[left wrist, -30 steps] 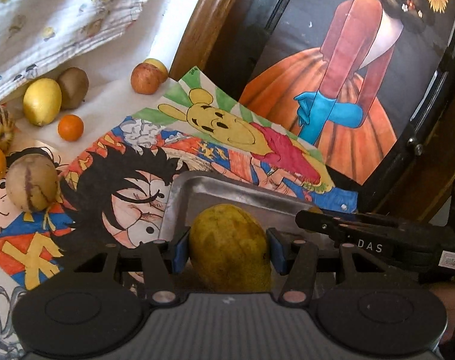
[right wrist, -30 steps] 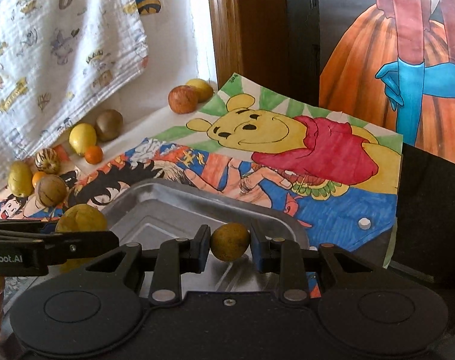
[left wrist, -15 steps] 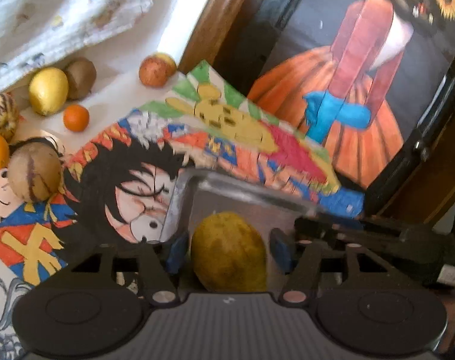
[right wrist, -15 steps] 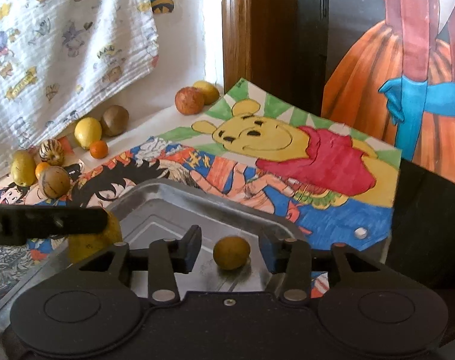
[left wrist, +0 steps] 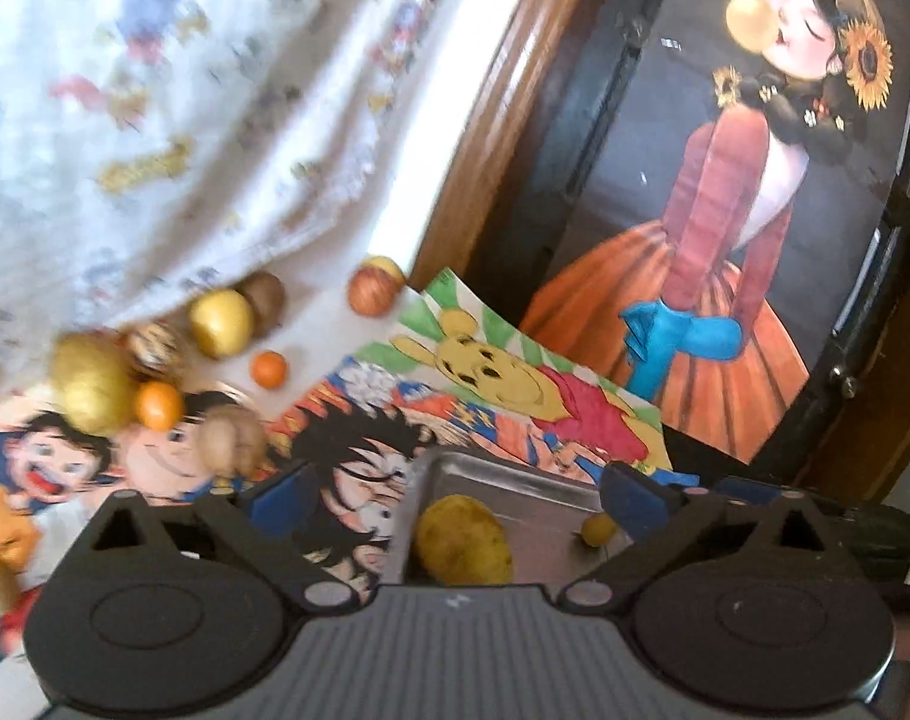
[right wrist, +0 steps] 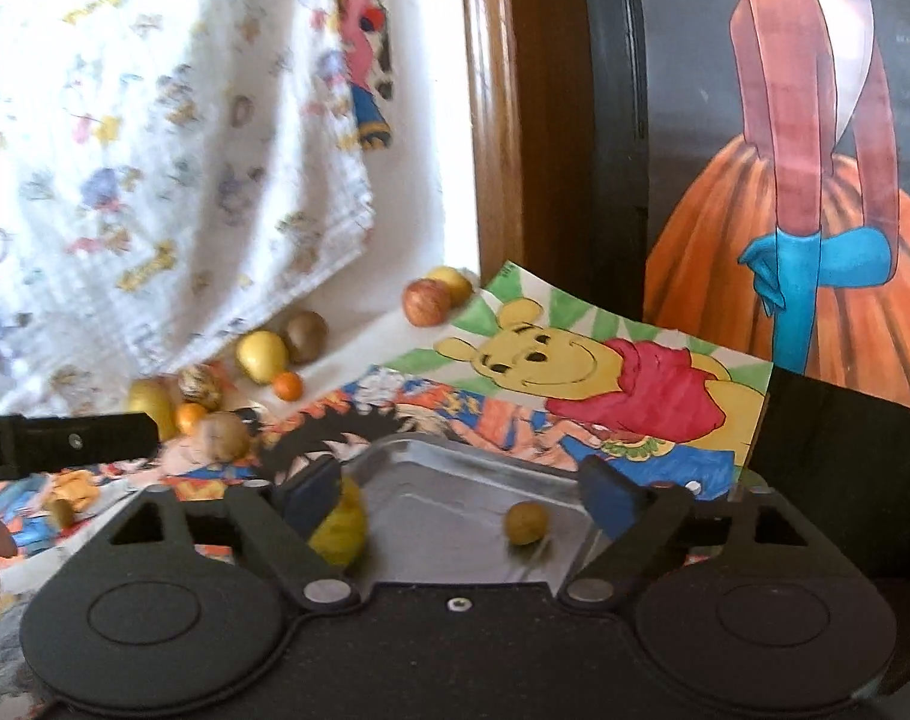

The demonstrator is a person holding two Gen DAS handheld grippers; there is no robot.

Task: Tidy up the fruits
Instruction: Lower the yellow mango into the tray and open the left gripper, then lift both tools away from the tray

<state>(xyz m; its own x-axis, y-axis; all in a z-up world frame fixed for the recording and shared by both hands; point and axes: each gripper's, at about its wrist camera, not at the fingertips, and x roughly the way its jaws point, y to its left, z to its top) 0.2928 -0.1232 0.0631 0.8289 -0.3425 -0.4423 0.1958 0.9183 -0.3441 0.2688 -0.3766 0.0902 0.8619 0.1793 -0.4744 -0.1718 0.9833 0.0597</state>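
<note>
A metal tray (left wrist: 514,480) (right wrist: 455,486) lies on cartoon drawings. A large yellow-green fruit (left wrist: 462,547) (right wrist: 341,531) lies in the tray's left part. A small round yellow fruit (right wrist: 525,522) (left wrist: 596,530) lies in its right part. My left gripper (left wrist: 455,498) is open and empty, raised above the big fruit. My right gripper (right wrist: 460,492) is open and empty, raised above the tray. Several loose fruits sit to the left by the cloth: a lemon (left wrist: 222,323), a kiwi (left wrist: 264,297), small oranges (left wrist: 269,369), an apple (left wrist: 371,293).
A patterned white cloth (left wrist: 155,120) hangs at the back left. A wooden frame (right wrist: 496,120) and a leaning painting of a woman in an orange dress (left wrist: 724,240) stand at the back right. The left gripper's finger (right wrist: 65,438) crosses the right wrist view at left.
Both grippers opened and let go of their fruits into the tray, then lifted and drew back. The left view swung left, showing more of the loose fruits.
</note>
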